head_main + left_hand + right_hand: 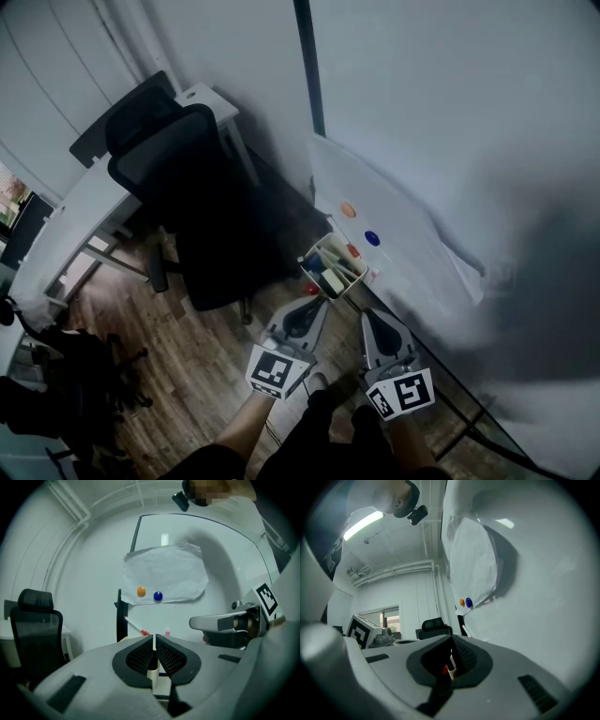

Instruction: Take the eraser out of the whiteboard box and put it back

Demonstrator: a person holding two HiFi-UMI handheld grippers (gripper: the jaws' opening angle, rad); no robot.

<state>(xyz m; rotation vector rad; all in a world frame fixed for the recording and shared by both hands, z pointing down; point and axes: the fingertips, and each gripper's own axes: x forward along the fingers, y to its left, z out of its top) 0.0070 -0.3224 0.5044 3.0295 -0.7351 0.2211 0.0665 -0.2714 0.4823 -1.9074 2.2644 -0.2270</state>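
Observation:
A cream whiteboard box (359,278) hangs on the whiteboard's lower edge. It holds markers, a red cap, and a blue and dark block (319,267) that may be the eraser; I cannot tell. My left gripper (315,301) is just below the box, pointing at it, jaws shut and empty. In the left gripper view its pads (154,637) meet, with the box (152,673) and a red-tipped marker (136,626) beyond. My right gripper (367,315) is beside it to the right, close to the whiteboard. Its jaws (451,641) look shut with nothing gripped.
A paper sheet (403,230) is pinned to the whiteboard (525,187) by an orange magnet (348,210) and a blue magnet (372,238). A black office chair (192,202) and a white desk (89,202) stand left of the box on the wooden floor.

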